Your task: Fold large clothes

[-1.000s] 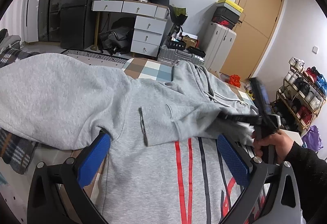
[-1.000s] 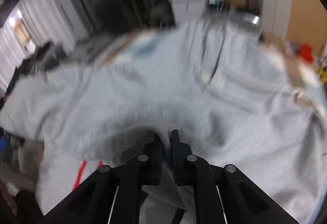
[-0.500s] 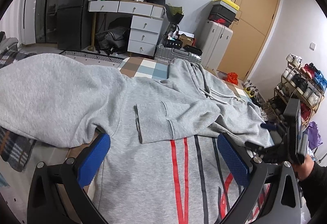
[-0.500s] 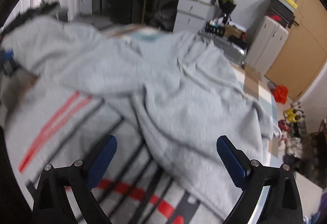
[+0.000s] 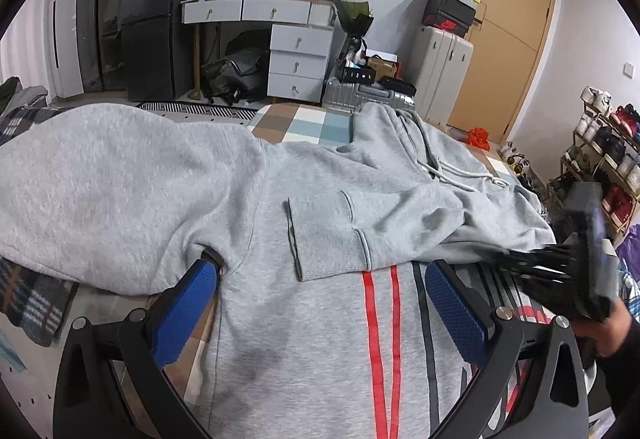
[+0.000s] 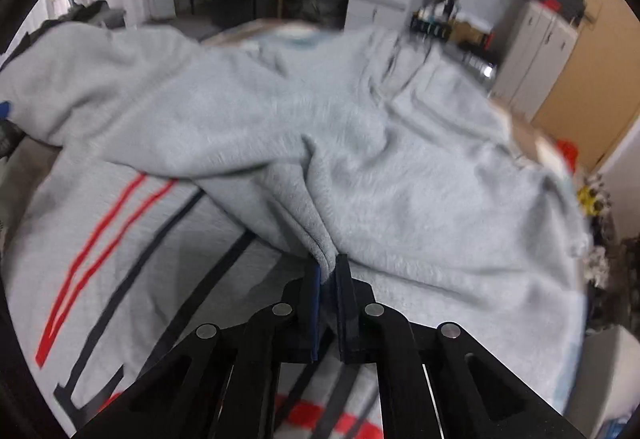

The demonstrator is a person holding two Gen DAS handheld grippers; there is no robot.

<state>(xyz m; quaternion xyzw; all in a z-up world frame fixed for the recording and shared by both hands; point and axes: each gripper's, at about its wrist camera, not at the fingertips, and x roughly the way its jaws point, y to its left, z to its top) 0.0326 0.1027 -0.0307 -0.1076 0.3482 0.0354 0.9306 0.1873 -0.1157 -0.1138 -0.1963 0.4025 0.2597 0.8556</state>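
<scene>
A large grey hoodie with red and dark stripes lies spread on the bed. One sleeve is folded across its chest, with the cuff near the middle. My left gripper hovers open over the body, its blue pads wide apart and nothing between them. My right gripper is shut on a fold of the hoodie's fabric, its jaws closing tight with the cloth pinched between the pads. In the left wrist view the right gripper shows blurred at the hoodie's right edge, held by a hand.
A plaid blanket lies at the bed's left edge. Beyond the bed stand a white dresser, a dark cabinet, pale suitcases and a wooden door. A shoe rack is at the right.
My right gripper let go of the sleeve it had laid across the chest, opened wide, moved to the hoodie's right side and shut on a fold there. The left gripper stayed put.
</scene>
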